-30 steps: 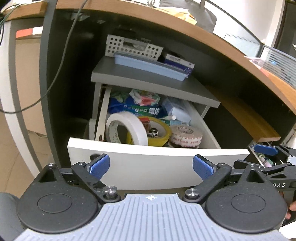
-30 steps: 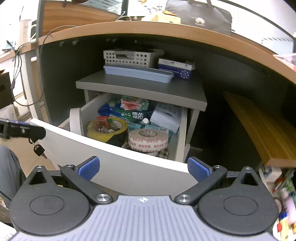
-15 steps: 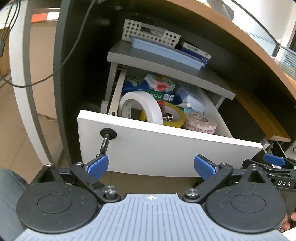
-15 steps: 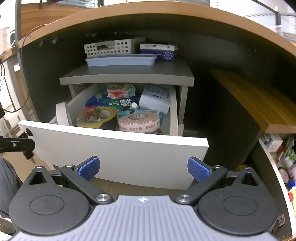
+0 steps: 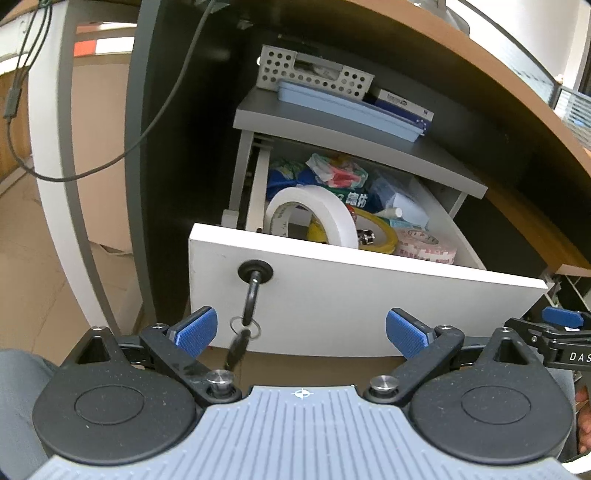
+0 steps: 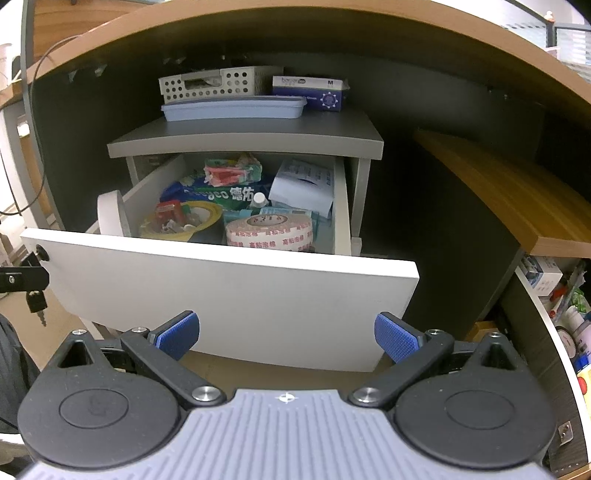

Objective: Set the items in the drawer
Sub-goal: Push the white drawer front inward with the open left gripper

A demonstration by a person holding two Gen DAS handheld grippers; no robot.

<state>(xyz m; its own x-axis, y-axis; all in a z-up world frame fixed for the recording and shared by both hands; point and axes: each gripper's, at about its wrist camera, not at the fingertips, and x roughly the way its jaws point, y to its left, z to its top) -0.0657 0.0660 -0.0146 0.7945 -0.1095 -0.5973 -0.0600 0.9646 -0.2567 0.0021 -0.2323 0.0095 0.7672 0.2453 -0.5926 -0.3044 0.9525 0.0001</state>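
Note:
A white drawer (image 5: 362, 295) stands pulled open under a grey cabinet top, also in the right wrist view (image 6: 236, 295). Inside lie a white tape roll (image 5: 314, 214), a yellow tape roll (image 6: 199, 218), a printed red-and-white tape roll (image 6: 269, 230), a blue packet (image 6: 221, 192) and white paper packs (image 6: 303, 182). A key (image 5: 251, 295) hangs from the lock at the front's left. My left gripper (image 5: 301, 332) is open and empty just in front of the drawer front. My right gripper (image 6: 286, 332) is open and empty, also in front of it.
On the cabinet top sit a perforated white basket (image 6: 221, 85), a blue tray (image 6: 232, 109) and a blue glove box (image 6: 310, 92). A curved wooden desk (image 6: 332, 22) overhangs. A wooden shelf (image 6: 517, 199) lies right, with cluttered items (image 6: 565, 295) below. A cable (image 5: 147, 125) hangs left.
Both grippers have drawn back and lower from the drawer, so its whole front and the key now show. The drawer's contents have not moved.

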